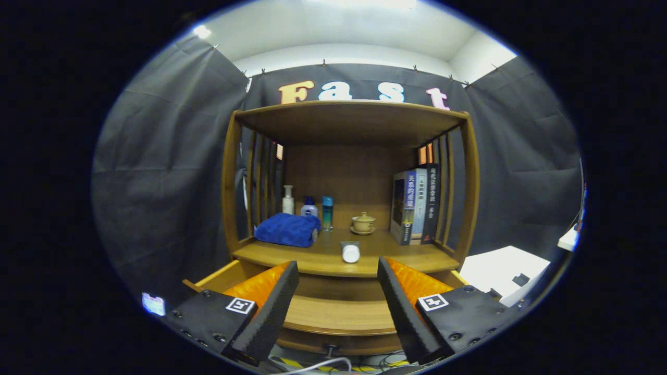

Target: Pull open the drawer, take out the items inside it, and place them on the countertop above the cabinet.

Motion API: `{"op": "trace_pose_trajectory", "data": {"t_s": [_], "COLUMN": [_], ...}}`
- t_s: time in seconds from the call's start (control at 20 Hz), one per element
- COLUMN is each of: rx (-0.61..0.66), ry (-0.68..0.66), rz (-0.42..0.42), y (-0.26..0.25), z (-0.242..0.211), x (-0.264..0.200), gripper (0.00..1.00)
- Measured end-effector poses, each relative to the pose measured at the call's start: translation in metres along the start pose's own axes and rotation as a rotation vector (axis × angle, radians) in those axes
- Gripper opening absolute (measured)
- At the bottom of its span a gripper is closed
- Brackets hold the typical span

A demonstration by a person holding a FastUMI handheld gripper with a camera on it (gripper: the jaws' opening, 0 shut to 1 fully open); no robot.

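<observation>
Gripper view: fingers spread wide, holding nothing, parked in front of the wooden cabinet. Drawer sits pulled open below the tabletop, between and just beyond the fingers. Its floor looks bare from here; the near corners are hidden behind the fingers, so can't rule out something left there.

On the tabletop: small white tube lying down near the front edge, cap end facing us. Could be a drawer item already moved; can't confirm. Behind it: folded blue towel, bottles, lidded teacup, books.

Handling guess:
- tube: light, smooth, round, so it will roll. Pinch across the body, not the cap.
- towel: soft, grab a fold.
- teacup: ceramic, loose lid, fragile. Avoid bumping it.

Drawer front has a small knob at the bottom centre.
</observation>
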State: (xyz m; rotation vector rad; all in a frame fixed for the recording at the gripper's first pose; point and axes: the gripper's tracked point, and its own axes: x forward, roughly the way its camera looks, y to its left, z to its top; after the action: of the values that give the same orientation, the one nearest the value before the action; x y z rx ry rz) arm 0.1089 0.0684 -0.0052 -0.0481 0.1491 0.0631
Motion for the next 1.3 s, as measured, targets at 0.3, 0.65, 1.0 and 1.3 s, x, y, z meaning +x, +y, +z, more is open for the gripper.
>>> {"op": "trace_pose_trajectory", "data": {"t_s": [0.3, 0.65, 1.0, 1.3], "rx": [0.057, 0.074, 0.041, 0.043], "ry": [0.026, 0.003, 0.017, 0.062], "rz": [-0.009, -0.002, -0.021, -0.052], "y": [-0.001, 0.021, 0.026, 0.018], "z": [-0.024, -0.038, -0.078, -0.116], "x": [-0.018, -0.052, -0.046, -0.038], "gripper": [0.98, 0.98, 0.98, 0.98]}}
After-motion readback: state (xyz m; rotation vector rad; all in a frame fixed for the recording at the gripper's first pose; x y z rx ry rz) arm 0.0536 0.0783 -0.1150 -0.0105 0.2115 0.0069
